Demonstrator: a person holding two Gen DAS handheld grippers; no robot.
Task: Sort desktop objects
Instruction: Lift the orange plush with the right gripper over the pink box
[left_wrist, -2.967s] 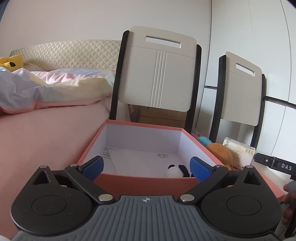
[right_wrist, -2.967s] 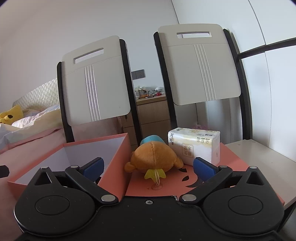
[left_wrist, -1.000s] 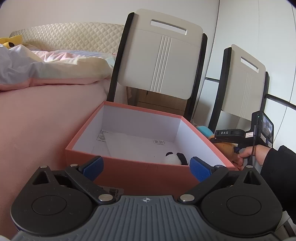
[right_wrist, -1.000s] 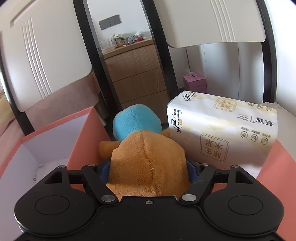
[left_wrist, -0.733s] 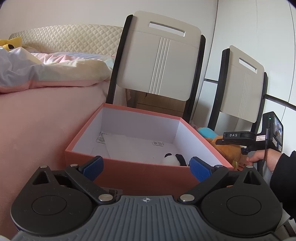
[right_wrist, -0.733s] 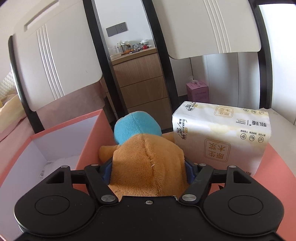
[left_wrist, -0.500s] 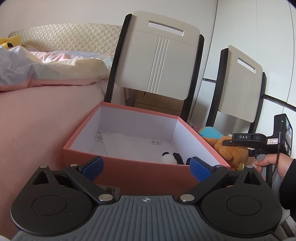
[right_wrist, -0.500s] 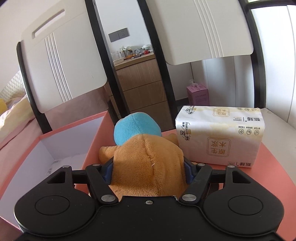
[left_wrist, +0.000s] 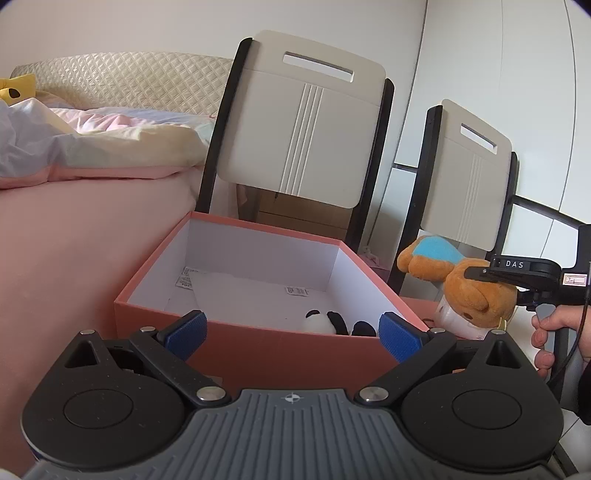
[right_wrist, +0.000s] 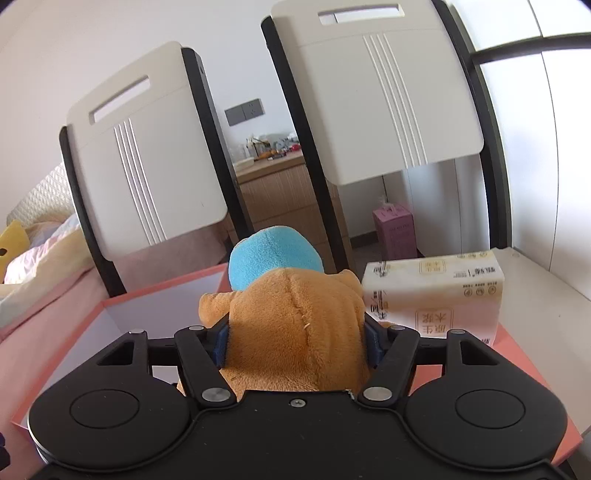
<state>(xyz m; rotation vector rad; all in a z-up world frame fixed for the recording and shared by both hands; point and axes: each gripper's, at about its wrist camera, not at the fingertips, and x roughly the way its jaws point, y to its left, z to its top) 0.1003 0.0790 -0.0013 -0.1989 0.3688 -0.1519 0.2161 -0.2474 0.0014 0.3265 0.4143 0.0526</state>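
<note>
My right gripper (right_wrist: 296, 339) is shut on an orange plush toy (right_wrist: 295, 332) with a blue cap, held in the air. From the left wrist view the plush toy (left_wrist: 476, 291) hangs just right of the pink box (left_wrist: 258, 347), above its right rim. The box is open, white inside, with a small black-and-white panda toy (left_wrist: 325, 323) in its near right corner. My left gripper (left_wrist: 293, 332) stands open in front of the box's near wall, holding nothing. A tissue pack (right_wrist: 436, 291) lies on the pink lid (right_wrist: 517, 350) to the right.
Two white chair backs (left_wrist: 303, 129) (left_wrist: 469, 173) stand behind the box. A bed (left_wrist: 74, 184) with pink sheets and a quilt fills the left side. A person's hand (left_wrist: 550, 332) grips the right tool's handle. A white tabletop (right_wrist: 546, 295) extends to the right.
The right gripper closed on the plush toy, then lifted it off the pink lid and away from the tissue pack. The left gripper stayed open, shifting only slightly.
</note>
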